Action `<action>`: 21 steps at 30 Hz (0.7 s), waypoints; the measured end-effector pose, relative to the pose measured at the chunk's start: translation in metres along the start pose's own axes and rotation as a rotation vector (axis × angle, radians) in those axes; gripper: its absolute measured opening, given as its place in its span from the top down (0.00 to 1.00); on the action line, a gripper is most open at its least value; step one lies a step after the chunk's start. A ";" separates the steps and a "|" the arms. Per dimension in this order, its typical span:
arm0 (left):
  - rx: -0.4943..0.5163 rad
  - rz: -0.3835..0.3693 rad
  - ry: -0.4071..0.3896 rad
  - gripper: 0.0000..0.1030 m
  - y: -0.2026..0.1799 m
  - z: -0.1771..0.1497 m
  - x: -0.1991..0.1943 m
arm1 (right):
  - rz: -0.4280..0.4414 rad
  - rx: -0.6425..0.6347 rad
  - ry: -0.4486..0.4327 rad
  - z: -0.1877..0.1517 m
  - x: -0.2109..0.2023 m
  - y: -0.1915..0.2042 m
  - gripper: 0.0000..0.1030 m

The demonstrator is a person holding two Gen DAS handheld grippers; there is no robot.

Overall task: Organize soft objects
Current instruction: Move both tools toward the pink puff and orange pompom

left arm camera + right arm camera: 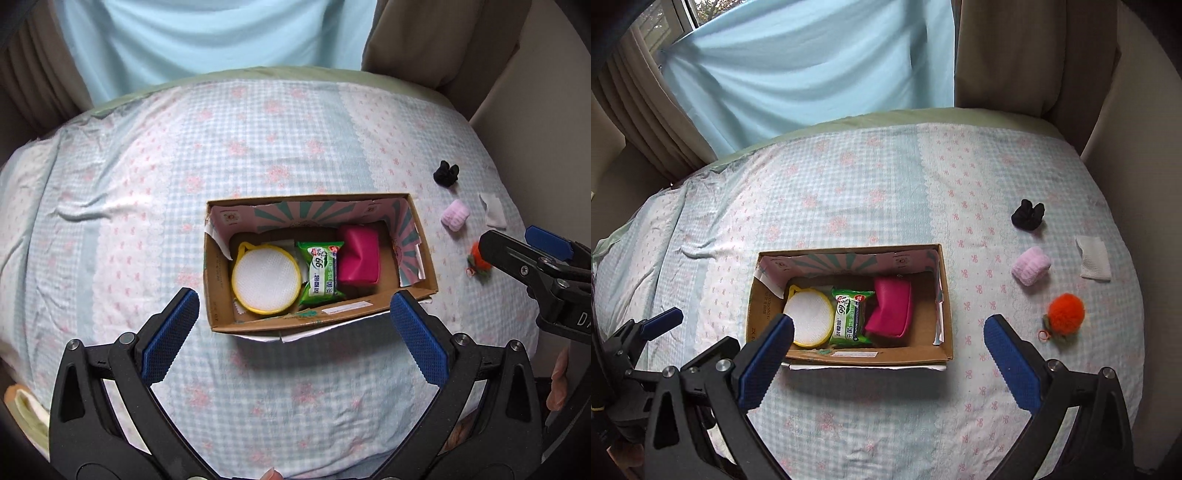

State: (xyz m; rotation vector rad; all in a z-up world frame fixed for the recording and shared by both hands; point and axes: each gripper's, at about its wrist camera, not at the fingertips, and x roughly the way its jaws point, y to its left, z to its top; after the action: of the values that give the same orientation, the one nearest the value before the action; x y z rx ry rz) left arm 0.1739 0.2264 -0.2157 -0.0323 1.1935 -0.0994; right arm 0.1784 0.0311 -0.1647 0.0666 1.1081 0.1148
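An open cardboard box [424, 258] [945, 295] sits mid-bed. It holds a round white pad with a yellow rim [265, 282] [809, 321], a green wipes pack [322, 275] [850, 318] and a magenta pouch [359, 260] [892, 308]. To its right on the bed lie a black scrunchie [1028, 215], a pink fuzzy roll [1031, 270], a white cloth square [1094, 263] and an orange pompom [1066, 308]. My left gripper [295, 314] is open and empty just before the box. My right gripper [888, 328] is open and empty over the box's near side.
The bed [886, 192] has a blue checked floral cover. A light blue sheet [812, 62] and beige curtains [1015, 51] hang behind it. A wall [1137, 129] runs along the bed's right edge.
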 end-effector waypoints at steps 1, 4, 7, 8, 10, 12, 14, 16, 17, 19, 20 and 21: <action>-0.004 0.001 -0.026 0.00 -0.004 -0.001 -0.015 | -0.004 0.001 -0.025 -0.002 -0.015 -0.002 0.01; -0.016 0.004 -0.099 0.00 -0.009 -0.008 -0.061 | -0.020 0.003 -0.095 -0.010 -0.055 -0.011 0.01; -0.032 0.006 -0.162 0.00 -0.016 -0.014 -0.096 | -0.037 0.008 -0.146 -0.019 -0.088 -0.021 0.01; -0.036 0.008 -0.182 0.00 -0.018 -0.017 -0.107 | -0.044 0.010 -0.161 -0.021 -0.096 -0.024 0.01; -0.043 0.011 -0.224 0.00 -0.023 -0.021 -0.127 | -0.063 0.016 -0.190 -0.027 -0.111 -0.031 0.01; -0.041 0.007 -0.255 0.00 -0.029 -0.022 -0.141 | -0.084 0.026 -0.207 -0.032 -0.122 -0.040 0.01; -0.035 0.003 -0.276 0.00 -0.037 -0.021 -0.151 | -0.107 0.038 -0.219 -0.036 -0.129 -0.050 0.01; -0.020 -0.016 -0.292 0.00 -0.047 -0.018 -0.158 | -0.122 0.052 -0.225 -0.041 -0.136 -0.064 0.01; -0.009 -0.027 -0.299 0.00 -0.052 -0.016 -0.160 | -0.133 0.060 -0.227 -0.043 -0.138 -0.071 0.01; 0.020 -0.048 -0.316 0.00 -0.065 -0.011 -0.165 | -0.146 0.073 -0.228 -0.047 -0.141 -0.087 0.01; 0.036 -0.055 -0.324 0.00 -0.073 -0.008 -0.165 | -0.150 0.082 -0.227 -0.049 -0.142 -0.096 0.01; 0.050 -0.063 -0.326 0.00 -0.081 -0.004 -0.165 | -0.150 0.091 -0.225 -0.051 -0.143 -0.106 0.01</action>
State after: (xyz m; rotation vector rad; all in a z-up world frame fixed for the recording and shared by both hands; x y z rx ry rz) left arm 0.1053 0.1614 -0.0578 -0.0401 0.8638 -0.1727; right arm 0.0760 -0.0928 -0.0721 0.0758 0.8895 -0.0759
